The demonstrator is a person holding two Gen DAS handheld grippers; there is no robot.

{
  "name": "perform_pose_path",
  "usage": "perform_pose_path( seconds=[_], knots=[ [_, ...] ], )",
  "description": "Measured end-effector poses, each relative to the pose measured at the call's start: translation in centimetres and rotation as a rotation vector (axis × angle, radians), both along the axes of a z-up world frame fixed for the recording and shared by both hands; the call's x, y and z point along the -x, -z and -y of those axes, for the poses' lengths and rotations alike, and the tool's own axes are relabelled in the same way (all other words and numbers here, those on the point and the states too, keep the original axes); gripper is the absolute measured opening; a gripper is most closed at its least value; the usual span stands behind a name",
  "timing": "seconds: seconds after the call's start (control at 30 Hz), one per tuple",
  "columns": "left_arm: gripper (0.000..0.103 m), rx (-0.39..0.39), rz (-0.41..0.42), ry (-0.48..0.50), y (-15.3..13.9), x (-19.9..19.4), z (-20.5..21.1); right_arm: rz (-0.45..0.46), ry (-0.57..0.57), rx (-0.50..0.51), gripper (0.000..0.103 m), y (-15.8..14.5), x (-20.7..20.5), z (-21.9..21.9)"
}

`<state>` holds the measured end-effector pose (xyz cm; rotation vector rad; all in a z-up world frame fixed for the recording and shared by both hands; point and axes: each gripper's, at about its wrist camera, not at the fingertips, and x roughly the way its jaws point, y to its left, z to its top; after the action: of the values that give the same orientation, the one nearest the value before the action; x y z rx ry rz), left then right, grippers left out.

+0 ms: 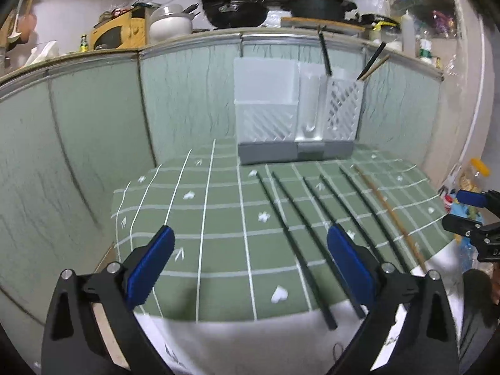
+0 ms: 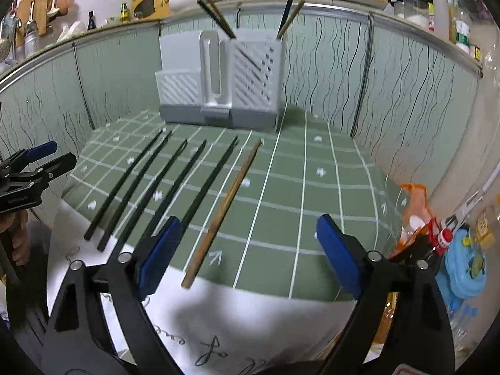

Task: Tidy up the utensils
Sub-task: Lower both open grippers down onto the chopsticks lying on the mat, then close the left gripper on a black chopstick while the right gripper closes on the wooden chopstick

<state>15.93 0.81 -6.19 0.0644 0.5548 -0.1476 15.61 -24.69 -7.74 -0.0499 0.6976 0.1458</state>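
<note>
Fingers on both grippers are spread wide, nothing held: left gripper [image 1: 250, 268] hovers over the near edge of the mat, right gripper [image 2: 250, 250] likewise, with the wooden chopstick [image 2: 223, 212] lying between its pads.

Room, largest first: green wavy-lined splashback panels [image 2: 343, 72] are seen wrapping the corner, a shelf above loaded with pans [image 1: 237, 12], a yellow appliance [image 1: 120, 32] and bottles. A green grid-patterned mat [image 2: 281, 193] is laid on a white lettered cloth [image 2: 218, 322]. Snack packets and a blue container [image 2: 462, 268] are crowded at the right side.

At the back of the mat a white utensil holder [image 2: 218, 84] on a grey base is stood; a few chopsticks are already upright in its slatted right compartment [image 2: 256, 72]. Five black chopsticks [image 2: 175, 184] plus the wooden one are laid in a fanned row in front, none touching the holder.

Step judged: mid-task, some sticks stowed, six still out. Next pick is likely the wooden one by the right gripper; a low, flat pinch on a thin rod is called for, then tilting upright into the slatted compartment.
</note>
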Motion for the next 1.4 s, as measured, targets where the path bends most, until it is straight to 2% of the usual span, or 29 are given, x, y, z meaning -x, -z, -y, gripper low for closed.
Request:
perform_pose_path(
  seconds=[0.17,0.3,0.5,0.8,0.93,1.07,1.27,1.37,1.4],
  knots=[
    [0.085,-0.018,-0.022,-0.021,1.9,0.9,0.7,-0.033,-0.006,0.015,0.068,1.7,0.3,-1.2],
    [0.074,-0.037,-0.043,-0.017,3.1,1.1,1.5,-0.052,-0.014,0.017,0.053,2.8,0.4,-2.3],
    [0.06,-0.037,-0.073,0.008,4.1,1.2,2.6,-0.06,-0.009,0.028,0.047,3.7,0.2,-3.3],
    [0.035,-0.05,-0.083,0.035,4.9,1.0,3.8,-0.06,0.028,0.037,0.029,4.4,-0.5,-3.7],
    [0.035,-0.035,-0.093,0.044,4.8,1.0,4.2,-0.06,0.05,0.014,0.026,4.5,-0.7,-3.5],
    [0.035,0.025,-0.081,0.064,4.5,1.2,3.9,-0.065,0.061,0.004,0.024,4.5,-0.7,-3.3],
    [0.034,-0.012,-0.118,0.08,5.4,0.8,4.7,-0.062,0.058,0.02,0.024,4.5,-0.5,-3.4],
    [0.025,-0.046,-0.107,0.062,5.7,0.9,5.1,-0.059,0.062,0.024,0.021,4.5,-0.4,-3.5],
    [0.02,-0.051,-0.103,0.052,5.8,1.0,5.1,-0.059,0.065,0.024,0.014,4.5,-0.4,-3.5]
  ],
)
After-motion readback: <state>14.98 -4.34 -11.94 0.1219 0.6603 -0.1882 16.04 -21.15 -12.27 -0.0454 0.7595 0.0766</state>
